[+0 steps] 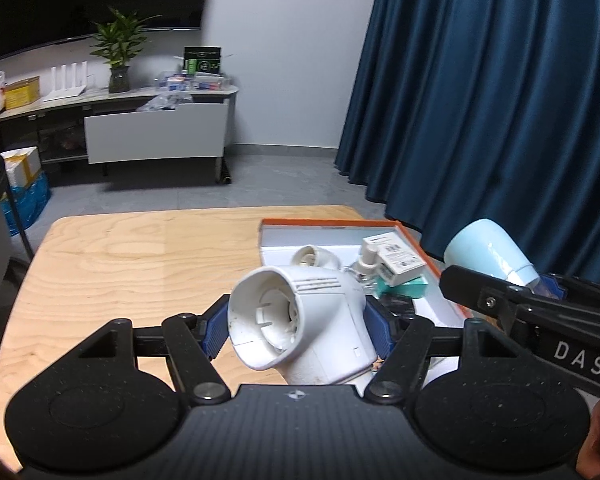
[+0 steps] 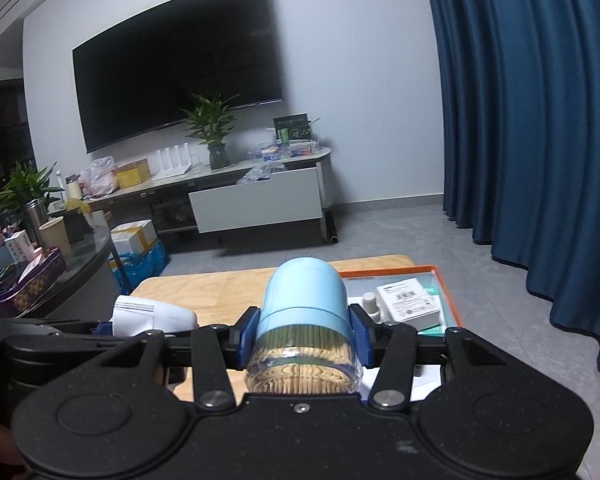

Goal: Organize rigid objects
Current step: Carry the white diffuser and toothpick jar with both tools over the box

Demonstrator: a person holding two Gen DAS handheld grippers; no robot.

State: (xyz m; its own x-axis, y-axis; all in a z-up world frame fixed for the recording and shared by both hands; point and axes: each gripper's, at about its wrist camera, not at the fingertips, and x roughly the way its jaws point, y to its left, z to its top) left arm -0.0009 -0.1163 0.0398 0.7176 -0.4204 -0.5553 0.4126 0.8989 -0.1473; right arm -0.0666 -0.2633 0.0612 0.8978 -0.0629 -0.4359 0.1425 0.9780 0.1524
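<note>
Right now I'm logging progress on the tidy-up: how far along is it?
Partly done. The orange-rimmed box already holds a white carton, a spray bottle and other items. In hand: the left gripper clamps a white hair dryer; the right gripper clamps a blue-capped toothpick jar. Both remain to be placed.

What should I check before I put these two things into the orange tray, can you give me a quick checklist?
1. Left gripper shut on the white hair dryer, pads on both sides: ok.
2. Right gripper shut on the toothpick jar just below its blue lid: ok.
3. Orange tray within view, at the right end of the wooden table: ok.
4. Free floor in the tray: not ok near the middle, where a white box, a spray bottle and a teal box crowd it; the far left corner looks bare.
5. Room for the bulky dryer there: cannot tell.
6. Grippers apart from each other: ok, but close.
</note>
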